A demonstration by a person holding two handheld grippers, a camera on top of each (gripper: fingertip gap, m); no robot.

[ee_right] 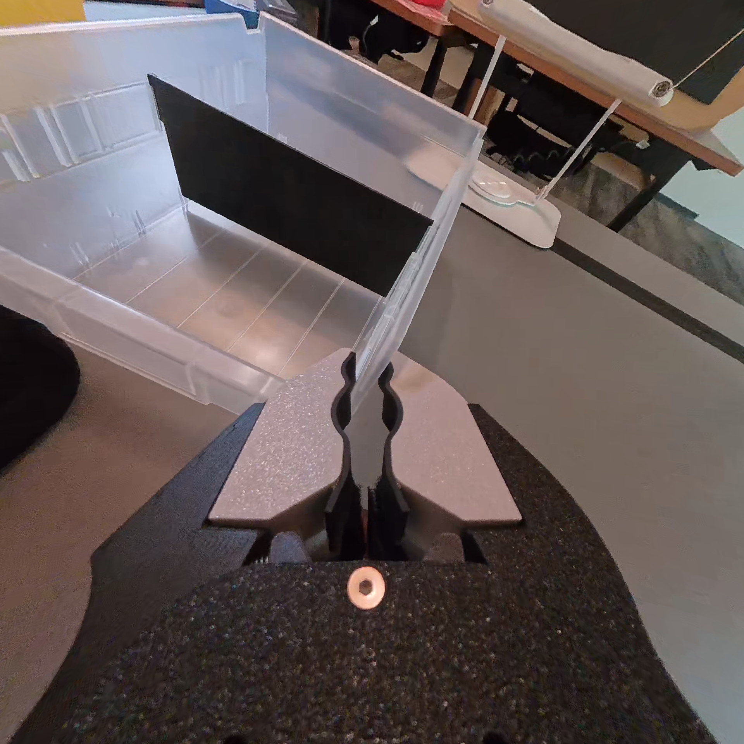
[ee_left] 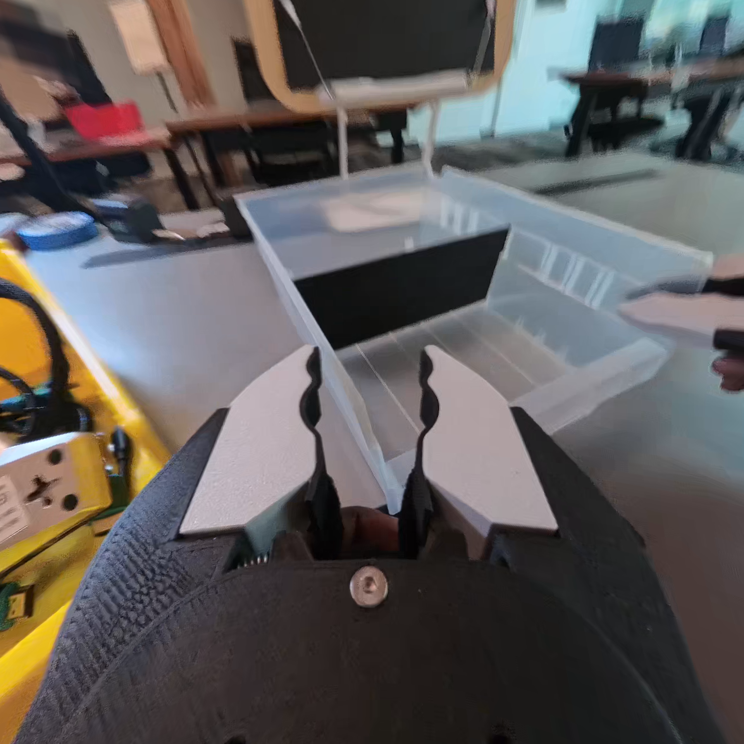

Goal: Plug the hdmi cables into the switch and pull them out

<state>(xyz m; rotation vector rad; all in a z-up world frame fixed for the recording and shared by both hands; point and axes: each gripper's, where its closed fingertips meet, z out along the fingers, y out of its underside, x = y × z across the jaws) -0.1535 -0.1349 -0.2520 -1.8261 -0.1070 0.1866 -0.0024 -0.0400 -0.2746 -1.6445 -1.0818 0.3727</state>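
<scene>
A clear plastic bin (ee_left: 563,209) with a black divider (ee_left: 402,290) stands on the grey table. My left gripper (ee_left: 368,354) is open, and the bin's left side wall runs between its fingers. My right gripper (ee_right: 370,362) is shut on the right side wall of the clear bin (ee_right: 120,354), near its front corner. It also shows blurred at the right edge of the left wrist view (ee_left: 704,314). A yellow bin (ee_left: 133,422) at the far left holds black cables (ee_left: 52,342), a gold-tipped plug (ee_left: 16,604) and a grey metal box (ee_left: 52,483) with round holes.
A white stand (ee_right: 523,209) sits on the table beyond the clear bin. A blue tape roll (ee_left: 56,233) and a black device (ee_left: 133,221) lie at the back left. Wooden tables stand behind. A black rounded shape (ee_right: 32,382) is at the right wrist view's left edge.
</scene>
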